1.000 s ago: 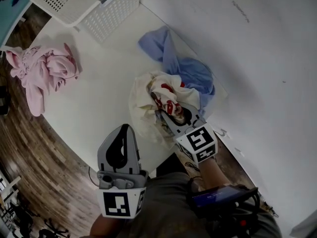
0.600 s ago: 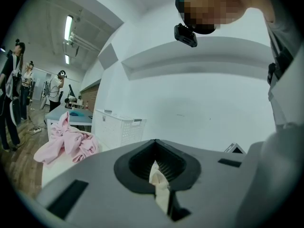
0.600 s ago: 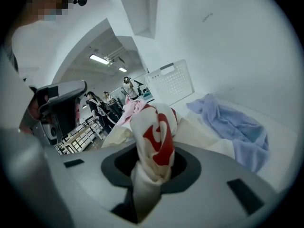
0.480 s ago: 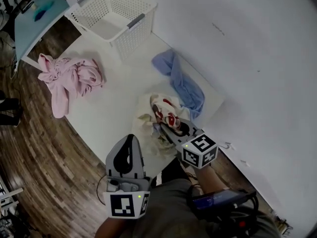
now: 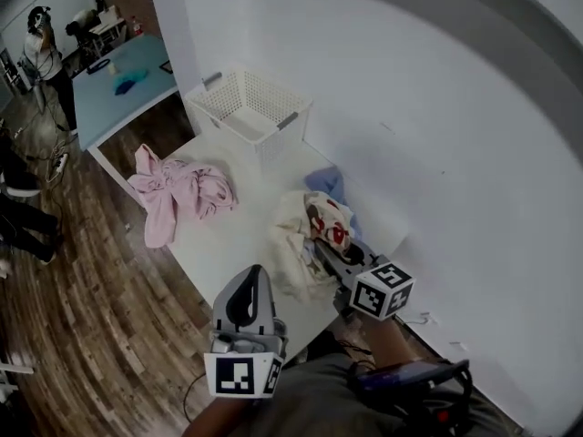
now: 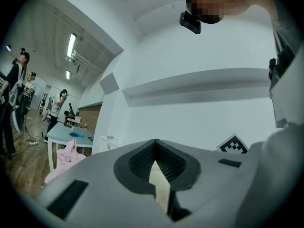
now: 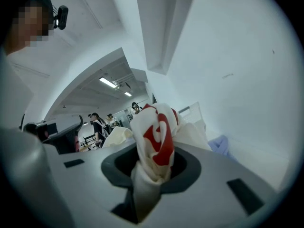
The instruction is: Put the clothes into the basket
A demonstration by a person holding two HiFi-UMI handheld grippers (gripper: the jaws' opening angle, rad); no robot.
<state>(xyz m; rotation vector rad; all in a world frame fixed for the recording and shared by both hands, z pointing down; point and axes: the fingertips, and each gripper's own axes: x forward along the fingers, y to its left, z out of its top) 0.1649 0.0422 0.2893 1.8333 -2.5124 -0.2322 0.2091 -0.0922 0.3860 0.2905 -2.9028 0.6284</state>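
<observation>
A white lattice basket (image 5: pixel 248 109) stands at the table's far end against the wall. My right gripper (image 5: pixel 322 249) is shut on a cream garment with red print (image 5: pixel 301 237), bunched between its jaws (image 7: pixel 155 146); the jaws have just been closing on it. The garment hangs lifted over the white table (image 5: pixel 228 244). A blue cloth (image 5: pixel 326 181) lies just beyond it, partly hidden. A pink garment (image 5: pixel 180 193) lies heaped at the table's left edge. My left gripper (image 5: pixel 250 273) hovers at the near edge, shut and empty (image 6: pixel 155 145).
The white wall runs along the table's right side. Wooden floor (image 5: pixel 82 317) lies to the left. A light blue table (image 5: pixel 123 85) stands beyond the basket, and people (image 5: pixel 41 48) stand farther back on the left.
Both grippers have risen. The cream garment has come up off the table with the right gripper, uncovering less of the blue cloth. The view now takes in more of the room.
</observation>
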